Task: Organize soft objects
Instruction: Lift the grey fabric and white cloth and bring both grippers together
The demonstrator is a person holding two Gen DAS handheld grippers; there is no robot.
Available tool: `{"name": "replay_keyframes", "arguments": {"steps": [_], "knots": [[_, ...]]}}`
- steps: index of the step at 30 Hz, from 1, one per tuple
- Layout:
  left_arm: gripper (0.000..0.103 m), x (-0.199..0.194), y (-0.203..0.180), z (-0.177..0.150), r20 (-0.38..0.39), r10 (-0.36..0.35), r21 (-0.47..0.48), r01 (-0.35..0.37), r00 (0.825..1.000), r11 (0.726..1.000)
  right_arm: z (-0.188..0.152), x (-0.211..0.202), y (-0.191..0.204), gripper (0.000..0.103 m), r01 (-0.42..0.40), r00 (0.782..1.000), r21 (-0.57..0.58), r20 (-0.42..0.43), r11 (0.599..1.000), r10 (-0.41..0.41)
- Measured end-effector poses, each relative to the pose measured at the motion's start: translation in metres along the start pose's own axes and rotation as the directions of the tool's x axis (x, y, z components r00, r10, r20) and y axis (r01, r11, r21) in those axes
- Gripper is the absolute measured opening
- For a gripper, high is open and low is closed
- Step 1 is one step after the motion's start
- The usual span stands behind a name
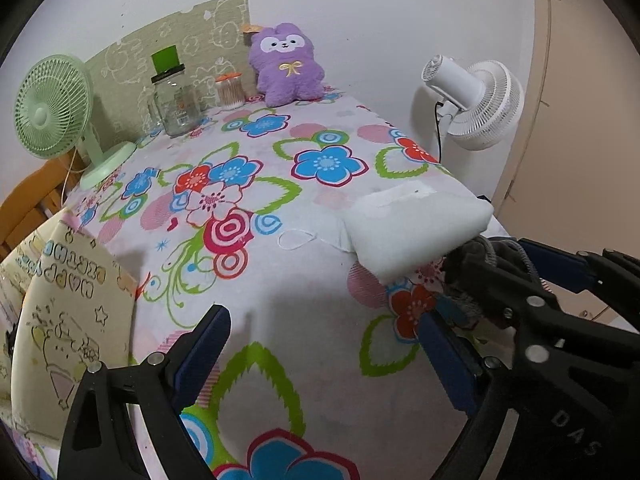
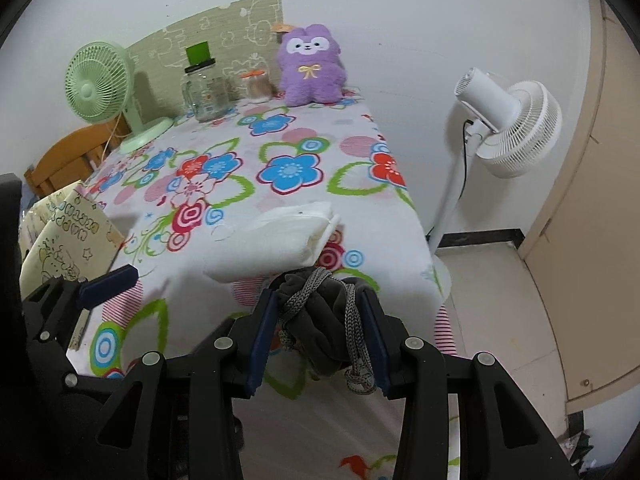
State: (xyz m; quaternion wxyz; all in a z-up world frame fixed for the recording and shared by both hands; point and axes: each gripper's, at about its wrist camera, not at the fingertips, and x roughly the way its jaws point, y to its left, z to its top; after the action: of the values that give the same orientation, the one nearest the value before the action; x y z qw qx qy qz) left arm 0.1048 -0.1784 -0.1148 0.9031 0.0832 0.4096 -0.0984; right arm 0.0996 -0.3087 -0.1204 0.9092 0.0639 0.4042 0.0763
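We see a table [image 2: 280, 420] with a folded pad [image 2: 280, 240] near its right edge. At the back, a plush toy [image 2: 310, 66] sits by the wall. Left of it stand a small jar [image 2: 256, 86], a big jar [image 2: 206, 90] and a desk fan [image 2: 100, 80]. A standing fan [image 2: 516, 128] is on the floor, right of the table.

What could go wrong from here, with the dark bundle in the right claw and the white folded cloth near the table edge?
1. The grey cord dangles loose from the dark cloth bundle in the right claw; it could snag or drag.
2. The white folded cloth lies close to the table's right edge, just ahead of the bundle; a push could tip it off.
3. The left claw is open and empty, giving no support.
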Motion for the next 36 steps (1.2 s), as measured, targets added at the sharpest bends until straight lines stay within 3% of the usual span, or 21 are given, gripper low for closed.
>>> {"name": "replay_keyframes", "arguments": {"steps": [8, 18, 24, 31, 36], "knots": [[0.09, 0.001, -0.011, 0.01, 0.076, 0.014, 0.087, -0.021, 0.997, 0.996, 0.009, 0.004, -0.011, 0.045, -0.001, 1.0, -0.002, -0.021, 1.0, 0.001], [0.078, 0.01, -0.022, 0.017, 0.078, -0.059, 0.18, 0.044, 0.995, 0.983, 0.014, 0.009, -0.012, 0.045, 0.003, 0.999, -0.034, -0.046, 0.999, -0.005], [0.054, 0.016, -0.028, 0.019, 0.045, -0.126, 0.194, 0.115, 0.991, 0.974, 0.015, 0.01, -0.011, 0.045, -0.006, 0.998, -0.035, -0.055, 0.999, 0.005], [0.028, 0.018, -0.03, 0.019, 0.033, -0.121, 0.198, 0.112, 0.992, 0.974, 0.017, 0.013, -0.008, 0.045, -0.029, 0.998, -0.039, -0.061, 0.999, 0.026], [0.017, 0.016, -0.024, 0.019, 0.028, -0.114, 0.183, 0.107, 0.993, 0.977, 0.019, 0.014, -0.004, 0.045, -0.05, 0.997, -0.038, -0.059, 0.998, 0.048]]}}
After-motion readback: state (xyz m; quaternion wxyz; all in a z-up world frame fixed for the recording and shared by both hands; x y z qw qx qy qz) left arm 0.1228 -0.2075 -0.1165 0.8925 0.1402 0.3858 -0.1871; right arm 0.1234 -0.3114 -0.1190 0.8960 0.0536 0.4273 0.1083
